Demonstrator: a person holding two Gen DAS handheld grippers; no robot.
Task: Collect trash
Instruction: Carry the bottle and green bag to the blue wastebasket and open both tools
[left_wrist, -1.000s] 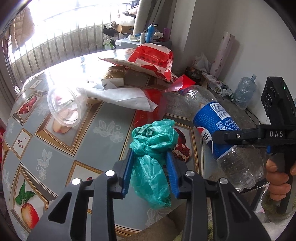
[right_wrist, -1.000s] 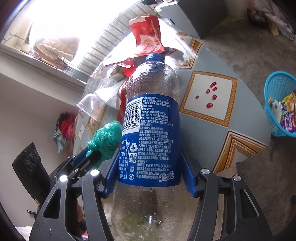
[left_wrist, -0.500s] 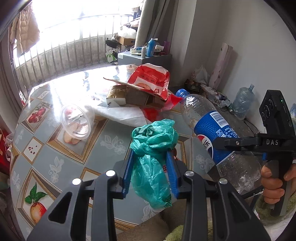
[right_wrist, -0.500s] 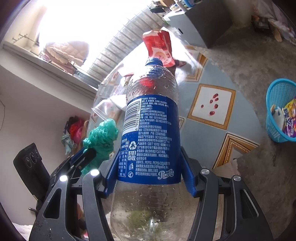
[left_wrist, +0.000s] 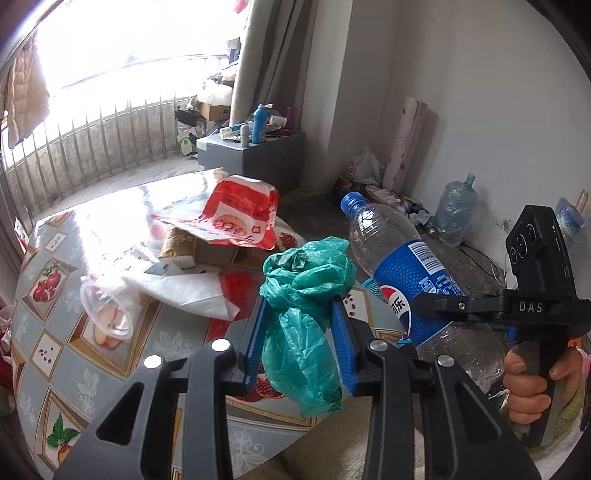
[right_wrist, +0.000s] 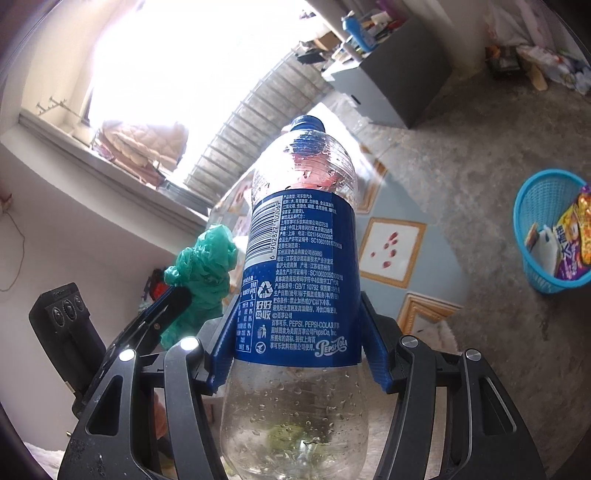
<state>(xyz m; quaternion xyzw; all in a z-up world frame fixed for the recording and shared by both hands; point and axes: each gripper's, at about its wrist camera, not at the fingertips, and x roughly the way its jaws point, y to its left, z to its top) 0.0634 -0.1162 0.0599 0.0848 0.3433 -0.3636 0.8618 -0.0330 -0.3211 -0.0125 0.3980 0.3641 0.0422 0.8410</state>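
Left wrist view, from left to right: a clear plastic cup (left_wrist: 107, 314) lies on its side on the fruit-patterned tablecloth (left_wrist: 55, 376), touching a white sheet of paper (left_wrist: 181, 288). Farther back a red-and-white snack bag (left_wrist: 240, 218) rests over a brown carton (left_wrist: 177, 247). At near centre the left gripper (left_wrist: 301, 332) has its blue pads pressed against both sides of a crumpled green plastic bag (left_wrist: 306, 295), which bulges above the fingers and hangs below them, clear of the table. Just right of it the empty Pepsi bottle (left_wrist: 402, 273) is tilted, its blue cap pointing far and left, held across its label by the black arm of the right gripper; a hand (left_wrist: 528, 384) grips that tool's handle at the right edge. On the floor by the far wall stands a large water jug (left_wrist: 452, 214).

Right wrist view: the left gripper's black body (right_wrist: 66, 332) shows at the left with the green bag bunched at its tip. At centre the right gripper (right_wrist: 295, 343) clamps the bottle at the lower edge of its blue label, one blue pad on each side, cap pointing away, droplets inside the clear lower body. Behind the bottle is the table's edge and beyond it the grey floor (right_wrist: 461, 140). At the far right, on the floor and well apart from the bottle, a blue mesh basket (right_wrist: 535, 206) holds colourful snack wrappers (right_wrist: 576, 236) and a white packet.
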